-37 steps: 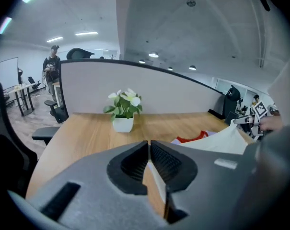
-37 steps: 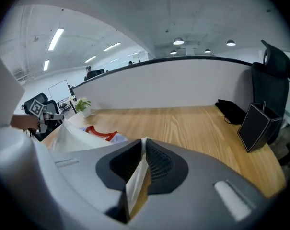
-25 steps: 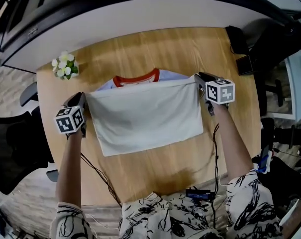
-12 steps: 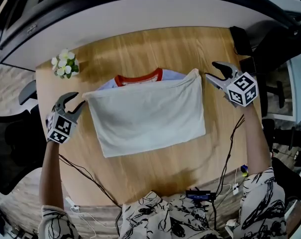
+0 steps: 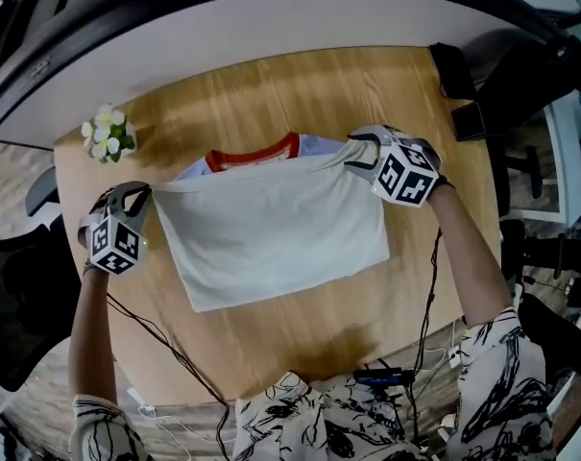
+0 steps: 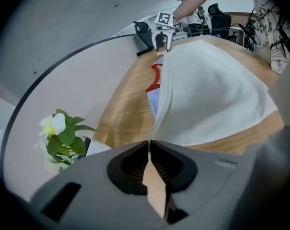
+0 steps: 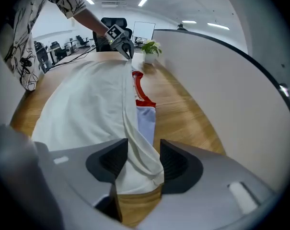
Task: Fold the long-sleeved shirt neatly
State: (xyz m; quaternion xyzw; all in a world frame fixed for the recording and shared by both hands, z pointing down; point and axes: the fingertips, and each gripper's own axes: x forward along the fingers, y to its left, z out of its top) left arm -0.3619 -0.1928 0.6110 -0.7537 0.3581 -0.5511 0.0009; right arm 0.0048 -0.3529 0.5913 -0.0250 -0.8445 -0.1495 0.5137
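Fingers [image 6: 130, 166] of the left gripper [image 6: 148, 143] are pinched shut on a corner of the folded long-sleeved shirt [image 5: 271, 229]. Those of the right gripper [image 7: 144, 150], just opened, stand apart around the opposite corner (loose, not clamped). The shirt lies on the wooden table [image 5: 300, 94] and is light and limp. It will likely sag between holds, so it is best taken at the fold corners.

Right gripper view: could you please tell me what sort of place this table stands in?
Probably an open-plan office: ceiling strip lights, a black office chair and rows of desks behind the wooden table.
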